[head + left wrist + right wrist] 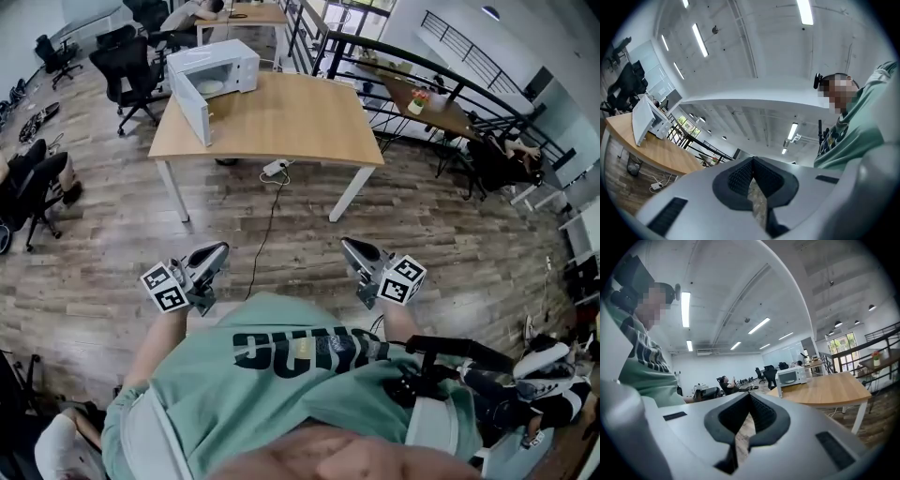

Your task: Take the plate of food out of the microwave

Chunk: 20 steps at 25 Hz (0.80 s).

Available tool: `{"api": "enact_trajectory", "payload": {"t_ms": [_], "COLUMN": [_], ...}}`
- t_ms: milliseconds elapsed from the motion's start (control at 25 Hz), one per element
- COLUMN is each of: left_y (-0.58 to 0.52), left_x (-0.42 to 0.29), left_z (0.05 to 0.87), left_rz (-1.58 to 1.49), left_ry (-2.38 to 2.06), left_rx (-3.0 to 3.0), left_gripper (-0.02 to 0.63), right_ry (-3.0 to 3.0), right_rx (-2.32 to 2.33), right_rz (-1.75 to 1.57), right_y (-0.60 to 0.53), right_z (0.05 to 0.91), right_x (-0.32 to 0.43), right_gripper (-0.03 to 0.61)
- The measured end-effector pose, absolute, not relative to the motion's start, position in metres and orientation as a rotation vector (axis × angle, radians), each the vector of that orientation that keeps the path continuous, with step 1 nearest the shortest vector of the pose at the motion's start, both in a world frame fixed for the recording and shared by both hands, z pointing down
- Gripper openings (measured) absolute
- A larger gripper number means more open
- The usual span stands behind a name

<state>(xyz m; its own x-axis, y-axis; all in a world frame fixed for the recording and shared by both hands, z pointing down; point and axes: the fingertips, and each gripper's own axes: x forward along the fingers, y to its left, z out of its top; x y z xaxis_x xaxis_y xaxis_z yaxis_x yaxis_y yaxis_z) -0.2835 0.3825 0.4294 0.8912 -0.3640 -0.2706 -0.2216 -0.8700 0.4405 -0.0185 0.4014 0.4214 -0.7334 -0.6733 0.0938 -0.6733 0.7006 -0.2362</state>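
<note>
A white microwave (214,70) stands at the far left corner of a wooden table (281,117), and its door (192,108) is swung open toward me. Inside it a pale plate (210,86) shows dimly. Both grippers hang close to my body, well short of the table. My left gripper (218,250) is shut and empty; in its own view the jaws (753,160) meet, with the microwave (647,119) far off at the left. My right gripper (348,245) is also shut on nothing (750,395), and the microwave (792,376) is small in the distance.
A power strip (275,168) with a cable lies on the wood floor under the table. Black office chairs (131,70) stand left of the table. A black railing (412,70) and a second table with a plant (419,101) lie to the right. People sit at both sides.
</note>
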Motion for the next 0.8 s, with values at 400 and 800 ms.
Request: {"api": "enact_trajectory", "payload": {"t_ms": [400, 800], "left_y": [0.349, 0.316], "left_x": [-0.251, -0.108], "left_z": [0.441, 0.417], "left_rz": [-0.452, -0.484], "left_ry": [-0.520, -0.662], "left_rx": [2.651, 2.655], "left_gripper": [0.003, 0.003], "right_ry": [-2.940, -3.012], "right_rx": [1.032, 0.910], "right_rz": [0.422, 0.394], "right_y": [0.349, 0.295], "right_z": [0.435, 0.435], "right_x": [0.010, 0.150], "right_gripper": [0.008, 0.008]}}
